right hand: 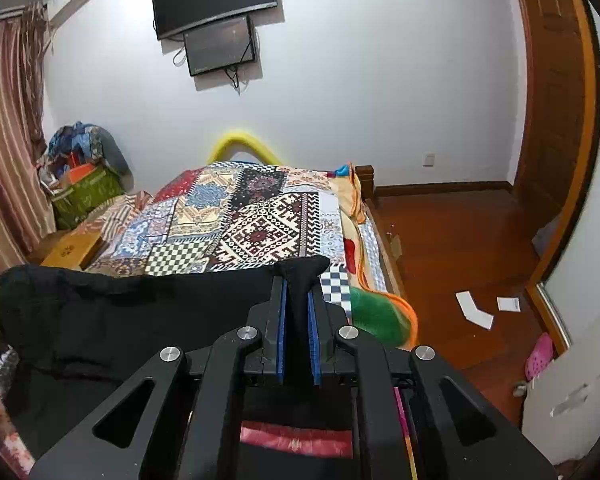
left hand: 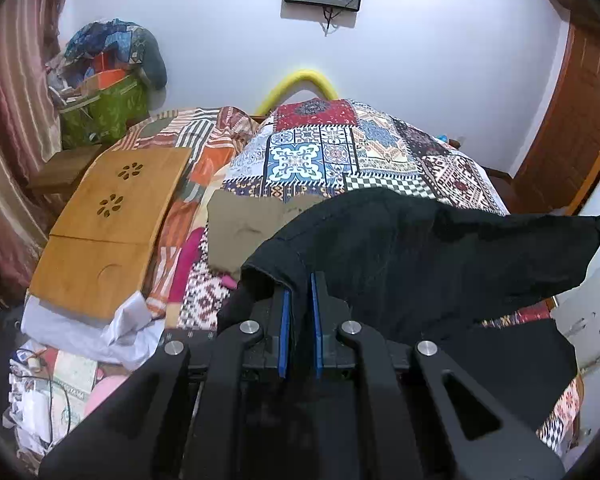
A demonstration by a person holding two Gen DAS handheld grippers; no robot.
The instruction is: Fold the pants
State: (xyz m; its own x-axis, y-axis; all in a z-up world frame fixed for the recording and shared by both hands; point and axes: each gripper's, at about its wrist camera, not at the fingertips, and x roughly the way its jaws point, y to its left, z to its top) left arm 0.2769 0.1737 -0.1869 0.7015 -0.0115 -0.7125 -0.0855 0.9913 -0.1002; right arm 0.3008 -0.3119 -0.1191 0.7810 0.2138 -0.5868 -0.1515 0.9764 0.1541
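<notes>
1. Left wrist view: left gripper point(left hand: 300, 280) clenched on an edge of the black pants point(left hand: 400, 256), cloth pinched betw the blue pads point(left hand: 285, 320); held up over the patchwork bed cover point(left hand: 340, 152), prob so the fabric hangs free for a fold; dark, limp, sagging span w/ soft creases
2. Right wrist view: right gripper point(right hand: 298, 284) clamped on the other end of the pants point(right hand: 140, 304), cloth bunched to a peak betw pads; garment stretches leftward above the bed, taut-ish along the top edge
</notes>
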